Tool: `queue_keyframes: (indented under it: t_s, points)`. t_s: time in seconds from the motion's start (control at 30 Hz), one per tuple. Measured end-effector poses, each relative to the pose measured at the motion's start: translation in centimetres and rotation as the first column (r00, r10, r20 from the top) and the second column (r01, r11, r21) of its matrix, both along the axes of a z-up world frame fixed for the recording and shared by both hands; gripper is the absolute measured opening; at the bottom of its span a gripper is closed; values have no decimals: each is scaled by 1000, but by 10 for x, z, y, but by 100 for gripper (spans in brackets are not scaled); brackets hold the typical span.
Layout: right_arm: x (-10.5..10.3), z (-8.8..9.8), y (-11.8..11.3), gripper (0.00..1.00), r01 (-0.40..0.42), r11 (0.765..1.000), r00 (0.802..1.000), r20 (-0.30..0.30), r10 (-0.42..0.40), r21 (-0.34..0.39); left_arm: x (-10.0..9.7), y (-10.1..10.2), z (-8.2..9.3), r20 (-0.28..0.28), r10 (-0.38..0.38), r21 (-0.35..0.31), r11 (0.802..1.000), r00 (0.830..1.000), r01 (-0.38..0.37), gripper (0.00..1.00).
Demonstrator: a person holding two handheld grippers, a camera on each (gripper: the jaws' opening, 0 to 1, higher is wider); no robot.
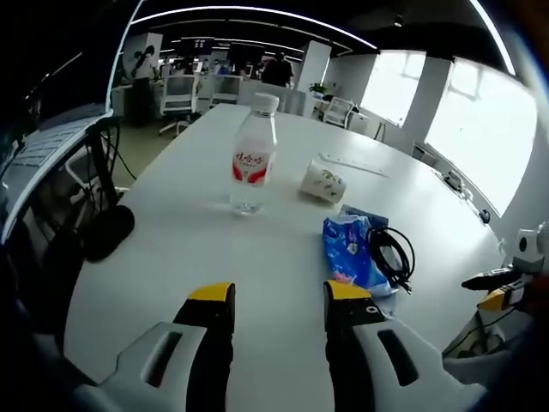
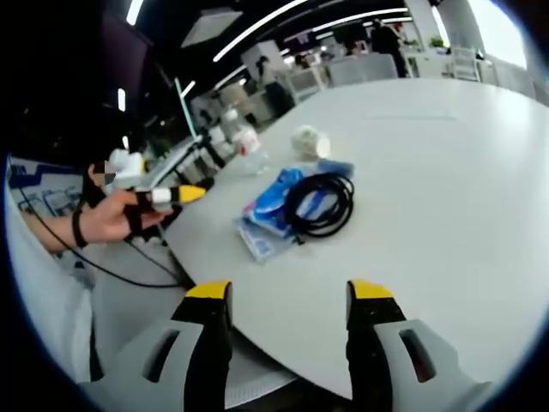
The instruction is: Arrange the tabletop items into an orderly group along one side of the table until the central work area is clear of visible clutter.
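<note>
While both your grippers, left gripper (image 1: 273,302) and right gripper (image 2: 288,302), hover with jaws wide and empty, nothing looks gathered yet. Water bottle (image 1: 254,154), paper cup (image 1: 323,182), blue packet (image 1: 350,251) and black cable (image 1: 393,254) sit mid-frame on the white surface (image 1: 214,257); your next move calls for closing on the packet.

red-labelled clear bottle (image 1: 254,154), blue packet (image 1: 350,249) (black cable (image 1: 392,254) atop), white table (image 1: 206,249)

Open-plan office: long curved ceiling light strips (image 1: 257,12), bright windows (image 1: 480,129) along one wall, white swivel chairs (image 1: 178,96) beyond the white counter (image 1: 257,257).
</note>
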State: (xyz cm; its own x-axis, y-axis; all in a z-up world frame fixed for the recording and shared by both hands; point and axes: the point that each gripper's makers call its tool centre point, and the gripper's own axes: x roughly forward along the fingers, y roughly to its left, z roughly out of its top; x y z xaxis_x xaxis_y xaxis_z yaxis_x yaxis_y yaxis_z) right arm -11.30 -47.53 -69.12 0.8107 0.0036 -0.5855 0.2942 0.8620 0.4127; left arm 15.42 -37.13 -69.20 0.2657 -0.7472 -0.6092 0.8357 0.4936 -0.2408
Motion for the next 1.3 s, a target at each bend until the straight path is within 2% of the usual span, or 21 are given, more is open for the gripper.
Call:
queue_keyframes:
  t_s: [0.2,0.63,0.97,1.3]
  points:
    - [18,-4,-5,50,-34,999,999,-19,34,-4,-9,7,-1,-11,-9,4,1000,1000,9,41]
    - [93,5,-44,47,-119,991,993,-11,118,-56,-19,20,0,-46,3,-12,1000,999,-3,41]
    - [142,8,-71,46,-152,985,988,-12,151,-83,-21,19,1,-54,10,-24,1000,998,-12,42]
    - [186,10,-99,46,-203,971,979,-34,200,-128,-26,12,4,-27,-30,-16,999,999,30,44]
